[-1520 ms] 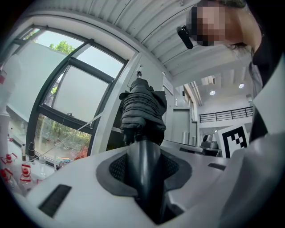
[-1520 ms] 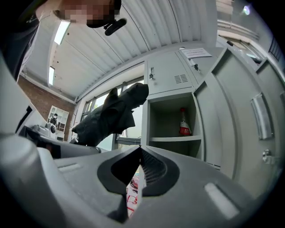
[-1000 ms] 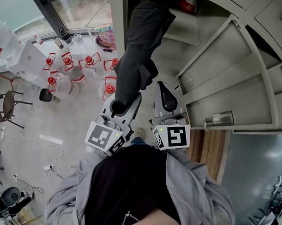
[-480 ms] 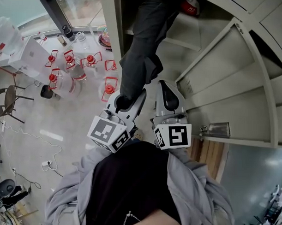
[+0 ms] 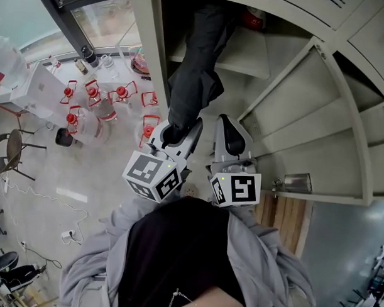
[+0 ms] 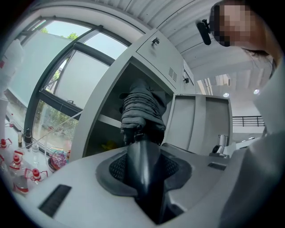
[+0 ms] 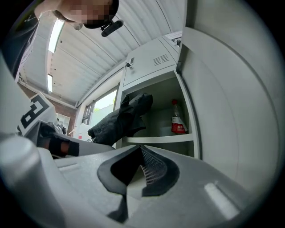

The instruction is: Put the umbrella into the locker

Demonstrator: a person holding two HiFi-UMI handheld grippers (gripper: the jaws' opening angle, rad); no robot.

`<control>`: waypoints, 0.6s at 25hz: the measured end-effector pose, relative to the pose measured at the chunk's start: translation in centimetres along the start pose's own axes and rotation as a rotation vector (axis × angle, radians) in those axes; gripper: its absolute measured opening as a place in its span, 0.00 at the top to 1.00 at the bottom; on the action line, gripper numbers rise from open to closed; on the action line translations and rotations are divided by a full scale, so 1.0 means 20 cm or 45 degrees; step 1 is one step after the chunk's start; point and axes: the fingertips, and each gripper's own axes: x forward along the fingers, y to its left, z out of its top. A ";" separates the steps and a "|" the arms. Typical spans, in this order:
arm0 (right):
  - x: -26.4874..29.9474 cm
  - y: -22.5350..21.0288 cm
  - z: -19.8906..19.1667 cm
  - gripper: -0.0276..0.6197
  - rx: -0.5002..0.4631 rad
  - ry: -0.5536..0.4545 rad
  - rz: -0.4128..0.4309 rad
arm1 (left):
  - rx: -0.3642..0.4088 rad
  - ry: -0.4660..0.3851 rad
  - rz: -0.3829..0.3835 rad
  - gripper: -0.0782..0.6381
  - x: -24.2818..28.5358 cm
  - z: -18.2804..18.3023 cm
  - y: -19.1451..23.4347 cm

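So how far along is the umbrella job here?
Done: the locker door stands open, and the left gripper is shut on the handle of the umbrella. In hand: the umbrella's far end reaches into the compartment above the shelf, near a bottle; the handle end is outside. Left: push it fully in and let go. The right gripper holds nothing.
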 end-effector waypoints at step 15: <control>0.01 -0.07 0.03 0.95 -0.010 -0.015 -0.067 | -0.152 0.071 -0.003 0.75 0.19 0.09 0.05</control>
